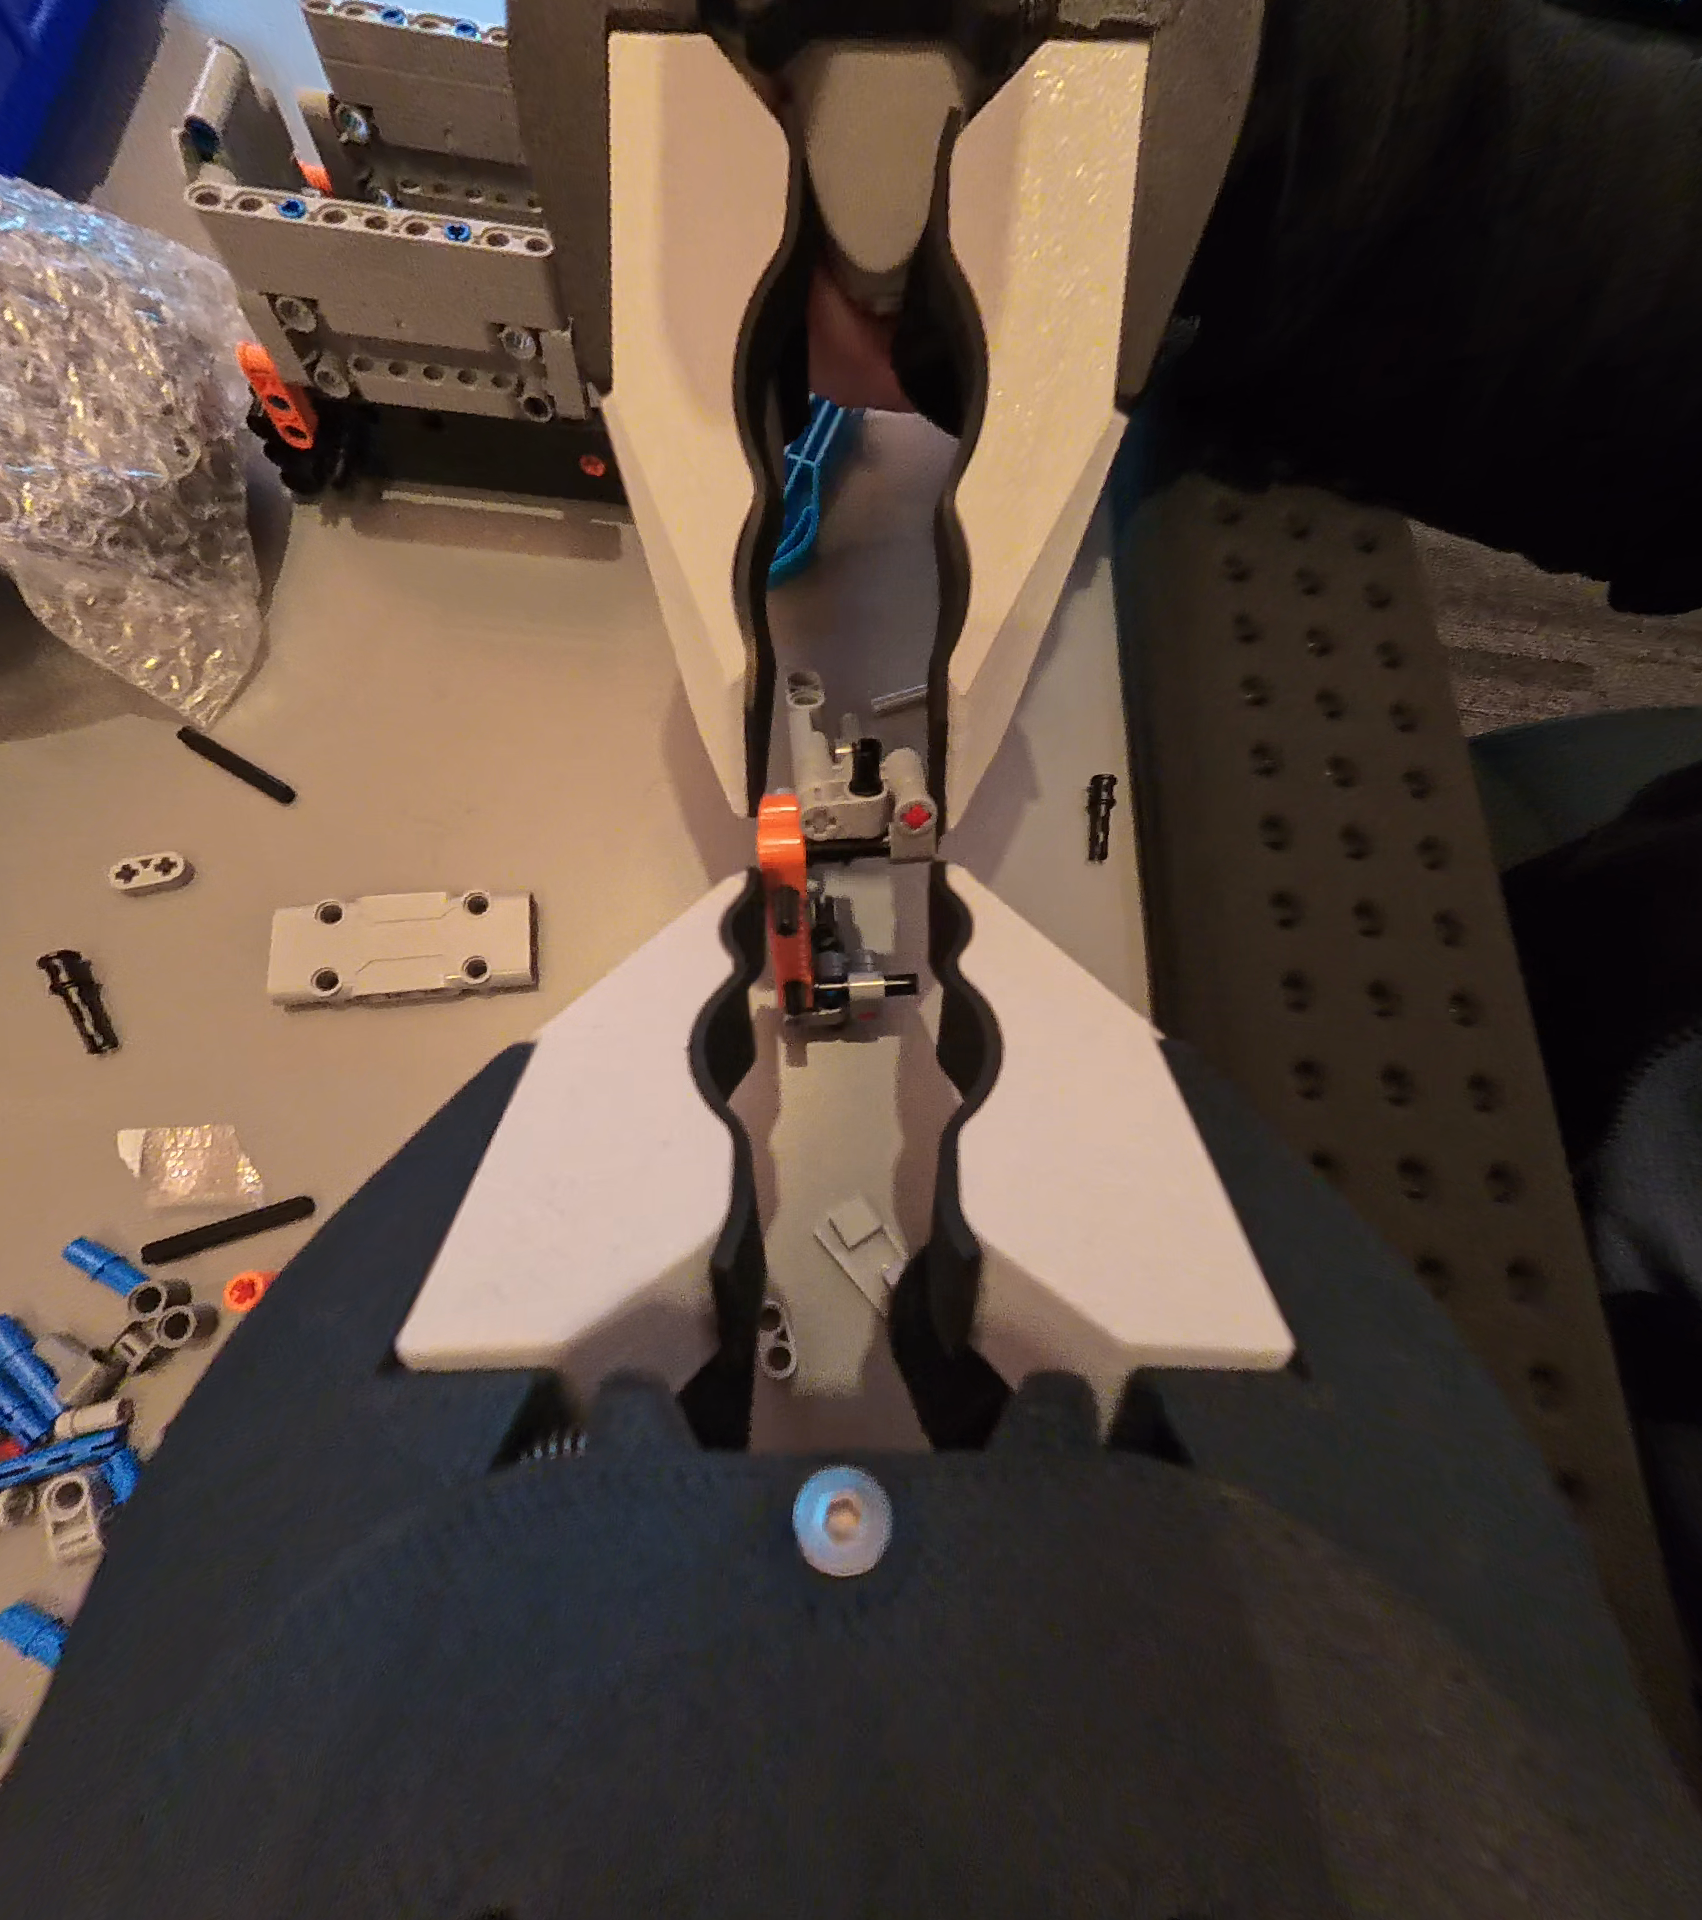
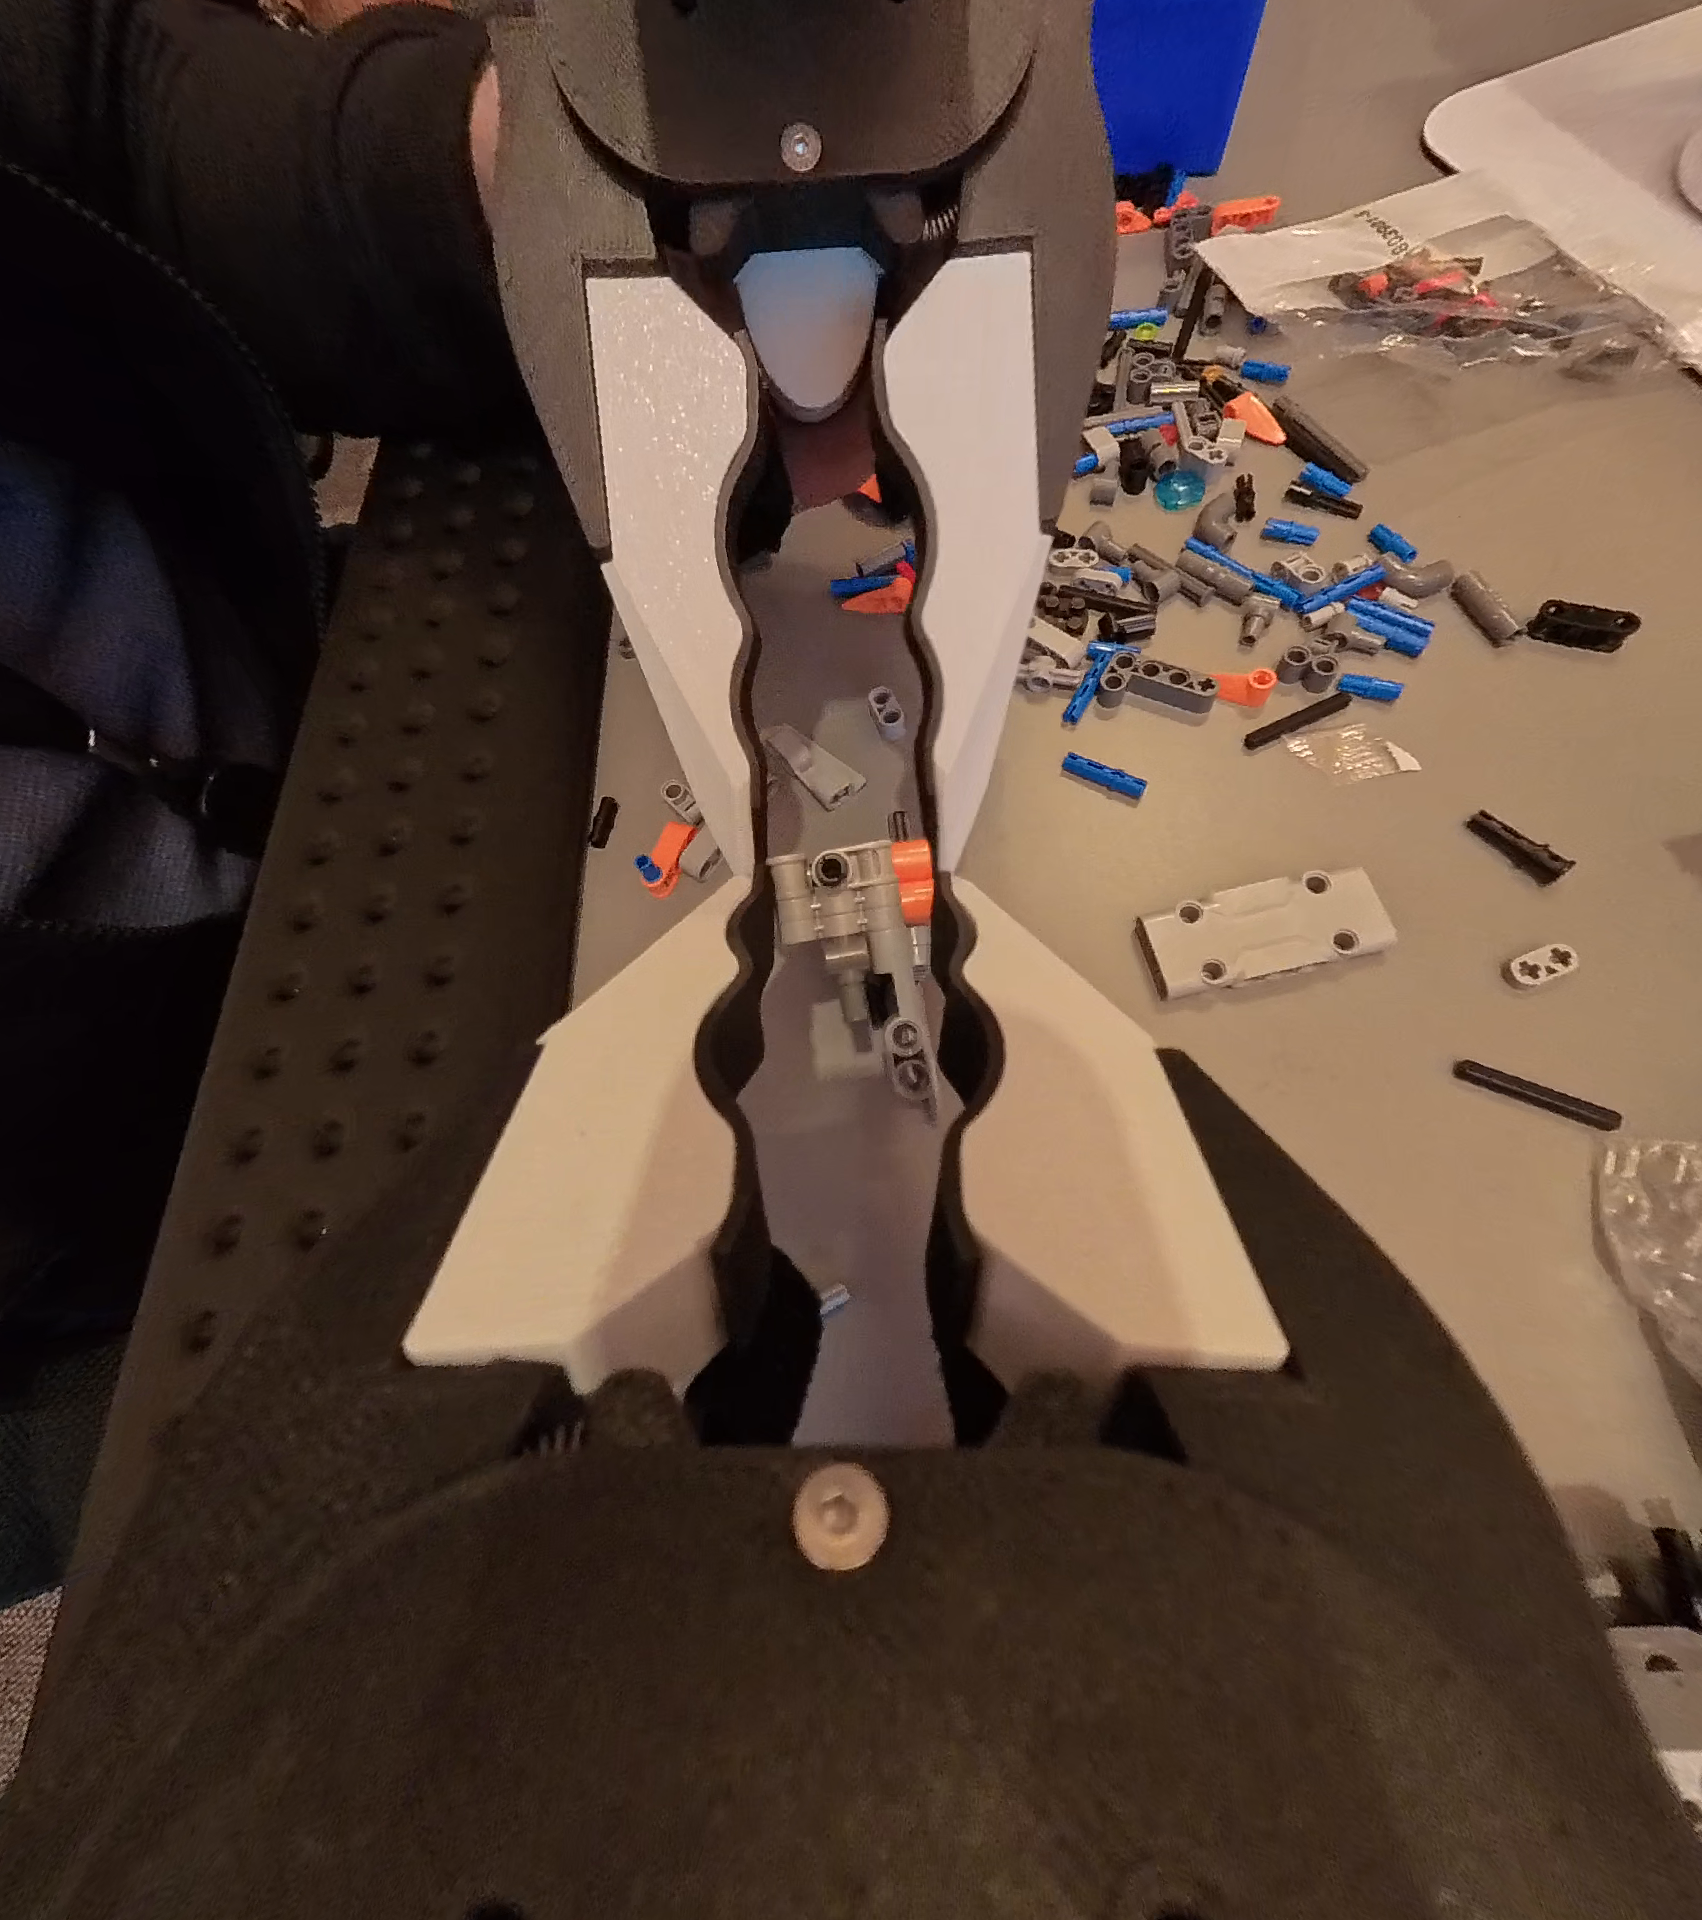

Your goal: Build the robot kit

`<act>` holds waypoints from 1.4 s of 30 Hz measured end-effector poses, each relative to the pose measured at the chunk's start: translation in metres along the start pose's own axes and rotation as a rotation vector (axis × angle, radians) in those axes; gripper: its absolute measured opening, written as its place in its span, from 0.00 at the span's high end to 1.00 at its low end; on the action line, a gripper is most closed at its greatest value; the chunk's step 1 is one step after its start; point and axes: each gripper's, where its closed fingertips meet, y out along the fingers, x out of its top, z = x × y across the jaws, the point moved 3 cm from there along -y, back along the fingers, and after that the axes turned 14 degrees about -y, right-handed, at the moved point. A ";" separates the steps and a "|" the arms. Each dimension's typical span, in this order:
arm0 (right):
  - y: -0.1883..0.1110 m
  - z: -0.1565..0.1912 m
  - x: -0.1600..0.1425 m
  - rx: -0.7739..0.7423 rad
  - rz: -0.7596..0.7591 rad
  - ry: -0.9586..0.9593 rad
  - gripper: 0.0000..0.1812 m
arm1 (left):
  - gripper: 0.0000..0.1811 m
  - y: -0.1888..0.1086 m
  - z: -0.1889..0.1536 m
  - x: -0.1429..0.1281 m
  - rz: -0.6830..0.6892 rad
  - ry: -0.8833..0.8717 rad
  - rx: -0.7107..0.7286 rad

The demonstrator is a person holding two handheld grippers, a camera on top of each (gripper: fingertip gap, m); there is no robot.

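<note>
Left wrist view had the left gripper [image 1: 842, 883] meeting the right gripper [image 1: 847, 800] tip to tip, both clamped on one small grey and orange brick assembly [image 1: 842, 883] held above the table [image 1: 473, 665], long axis along the fingers. Right wrist view added the loose parts pile [image 2: 1242, 582] and a plastic bag [image 2: 1449, 281] farther off.

Setting: hobby or lab workbench, indoors.
Surface: grey table [image 2: 1242, 1195] beneath both grippers.
Evidence: loose plastic building parts [image 2: 1273, 582] ahead-right of the right gripper; part-built grey frame [image 1: 390, 239] ahead-left of the left gripper.
Packing: bubble wrap [image 1: 47, 416], clear parts bag [image 2: 1449, 281].
Storage: blue bin [image 2: 1174, 83].
</note>
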 end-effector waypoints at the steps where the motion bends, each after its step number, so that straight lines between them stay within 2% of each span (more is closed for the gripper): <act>1: 0.000 0.000 0.000 0.003 -0.003 0.004 0.84 | 0.88 0.000 0.002 0.000 -0.006 0.005 0.014; 5: 0.001 0.001 0.001 0.011 -0.009 0.001 0.85 | 0.89 0.000 0.002 -0.001 -0.017 0.024 0.013; 8: 0.001 0.000 0.000 0.013 -0.014 0.006 0.85 | 0.84 0.000 0.000 -0.001 -0.018 0.016 -0.008; 28: 0.001 0.000 -0.001 0.017 -0.008 -0.001 0.85 | 0.86 0.000 0.000 0.001 -0.004 -0.025 0.018; 30: 0.001 0.000 -0.001 0.016 -0.001 -0.004 0.85 | 0.87 0.001 0.001 0.001 -0.002 -0.018 0.030; 31: 0.001 0.001 -0.001 0.017 0.006 -0.009 0.85 | 0.94 0.001 0.003 0.002 -0.008 0.002 0.055; 36: 0.002 0.002 0.000 0.016 0.020 -0.020 0.85 | 0.94 0.001 0.004 0.001 0.003 0.028 0.104; 42: 0.003 0.002 0.001 0.026 0.005 0.010 0.85 | 0.90 0.000 0.002 -0.002 0.018 0.026 0.058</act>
